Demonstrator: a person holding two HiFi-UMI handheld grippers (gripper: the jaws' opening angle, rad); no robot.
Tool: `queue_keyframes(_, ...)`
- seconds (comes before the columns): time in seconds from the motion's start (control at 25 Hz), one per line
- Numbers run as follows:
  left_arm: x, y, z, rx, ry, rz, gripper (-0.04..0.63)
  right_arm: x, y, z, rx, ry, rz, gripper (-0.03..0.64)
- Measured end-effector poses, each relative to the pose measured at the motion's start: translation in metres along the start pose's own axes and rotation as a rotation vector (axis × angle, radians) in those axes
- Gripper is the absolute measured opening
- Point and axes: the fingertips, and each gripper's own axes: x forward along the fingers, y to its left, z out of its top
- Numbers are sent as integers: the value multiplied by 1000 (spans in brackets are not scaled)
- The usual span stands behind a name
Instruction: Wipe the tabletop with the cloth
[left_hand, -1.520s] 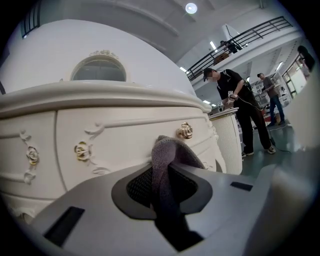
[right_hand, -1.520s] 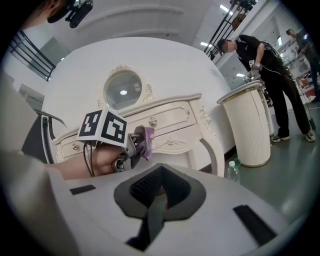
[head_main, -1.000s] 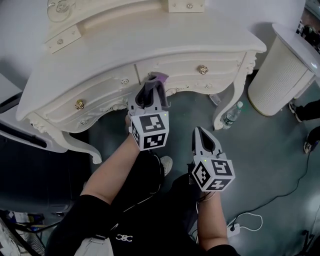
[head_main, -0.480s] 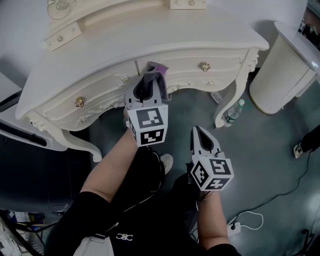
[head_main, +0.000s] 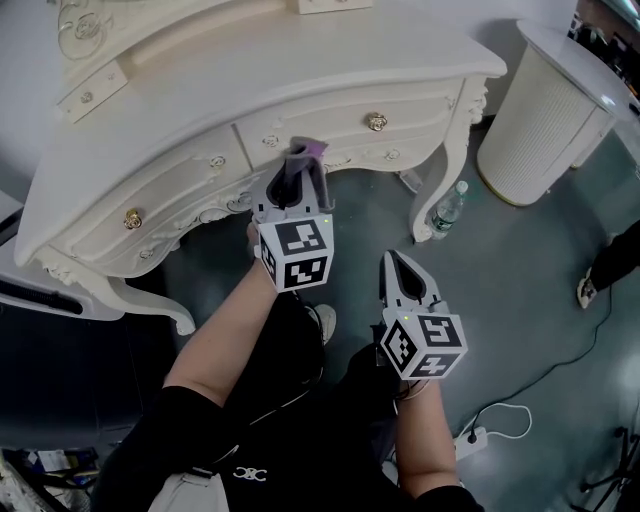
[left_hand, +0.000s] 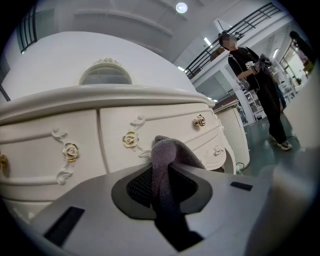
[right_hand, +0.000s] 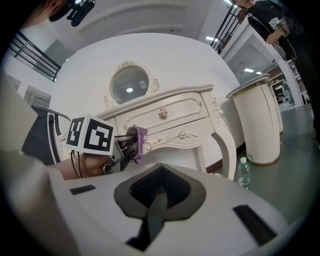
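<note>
- The white surface (head_main: 300, 70) is standing ahead
- The left tool (head_main: 297, 165) is hovering near its drawer front (head_main: 330, 125), clamping the cloth (head_main: 314, 150)
- The right tool (head_main: 398, 265) is hanging lower, jaws closed together, empty
- The cloth is poking past the left tool's tips

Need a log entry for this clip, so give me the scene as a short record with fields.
left gripper: shut on the cloth
right gripper: shut, empty, held lower than the left
cloth position: in front of the drawers, off the tabletop
wiping: not yet begun
floor: water bottle standing near the table
</note>
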Motion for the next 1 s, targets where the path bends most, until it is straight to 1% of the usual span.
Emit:
queue_keyframes(0.12, 5, -17, -2, 49, -10, -20, 67, -7, -7, -3, 4, 1, -26, 8)
queue_keyframes(0.2, 10, -30, -5, 67, -7, -48, 67, -10, -11, -2, 6, -2, -40, 8)
queue_keyframes(0.28, 18, -49, -6, 74, 3, -91, 67, -13, -15, 0, 5, -9, -54, 8)
queue_keyframes(0.36, 27, -73, -3, 96, 7, -144, 67, -17, -20, 2, 2, -19, -74, 8)
queue_keyframes(0.44, 36, -101, 4, 124, 2, -202, 67, -23, -28, 2, 2, -30, -110, 8)
queue_keyframes(0.56, 51, -143, 19, 158, -19, -268, 67, -38, -43, 2, 7, -45, -175, 8)
queue_keyframes(0.64, 60, -165, 26, 166, -30, -295, 67, -49, -55, 1, 12, -54, -217, 8)
queue_keyframes(0.76, 69, -189, 38, 186, -63, -311, 67, -67, -75, -2, 31, -67, -287, 8)
queue_keyframes(0.92, 85, -212, 43, 140, -31, -363, 67, -87, -96, -3, 60, -85, -367, 8)
queue_keyframes(1.0, 90, -223, 45, 147, -34, -372, 67, -93, -103, -1, 61, -91, -394, 8)
